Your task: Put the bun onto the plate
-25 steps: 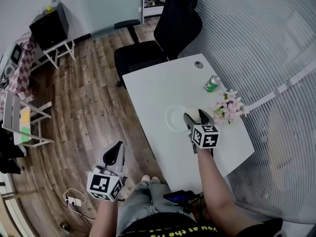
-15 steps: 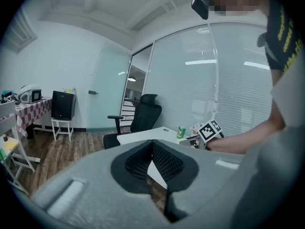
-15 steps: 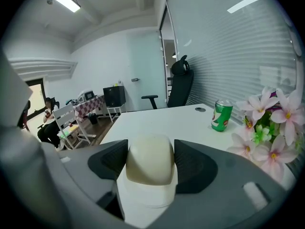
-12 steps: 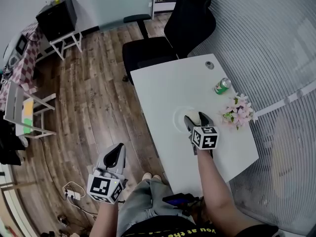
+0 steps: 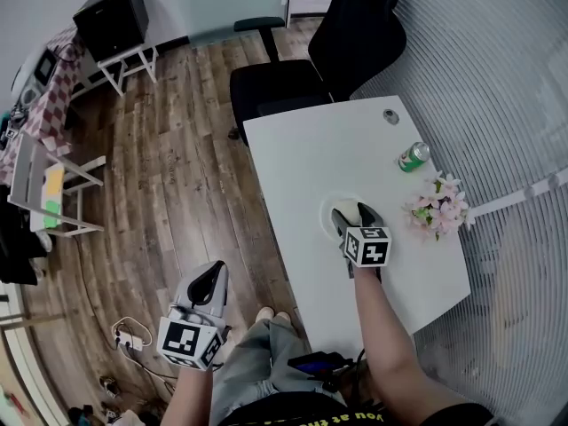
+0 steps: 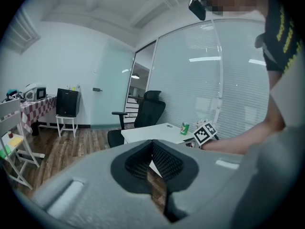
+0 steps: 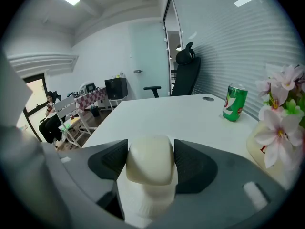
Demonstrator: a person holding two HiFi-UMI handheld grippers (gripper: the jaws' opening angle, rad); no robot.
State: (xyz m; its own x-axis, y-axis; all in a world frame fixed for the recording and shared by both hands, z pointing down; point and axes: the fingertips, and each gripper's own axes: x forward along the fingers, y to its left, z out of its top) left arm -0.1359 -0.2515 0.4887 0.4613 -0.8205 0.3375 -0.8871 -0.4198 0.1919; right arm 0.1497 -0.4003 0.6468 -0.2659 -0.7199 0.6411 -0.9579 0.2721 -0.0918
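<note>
A pale, smooth bun (image 7: 149,157) sits between the two dark pads of my right gripper (image 7: 150,166), which is shut on it. In the head view the right gripper (image 5: 354,216) holds the bun (image 5: 351,209) over the right part of a round white plate (image 5: 326,213) on the white table (image 5: 302,149). Whether the bun touches the plate I cannot tell. My left gripper (image 5: 207,280) hangs over the wooden floor left of the table, far from the plate. Its jaws (image 6: 153,159) are shut with nothing in them.
A green can (image 5: 414,156) stands at the table's far right, also in the right gripper view (image 7: 235,103). A pot of pink flowers (image 5: 439,207) stands just right of my right gripper. A black office chair (image 5: 346,51) is at the table's far end.
The head view has shifted, so the table sits further right. The right gripper with the bun has come a little further over the plate. The left gripper has hardly moved.
</note>
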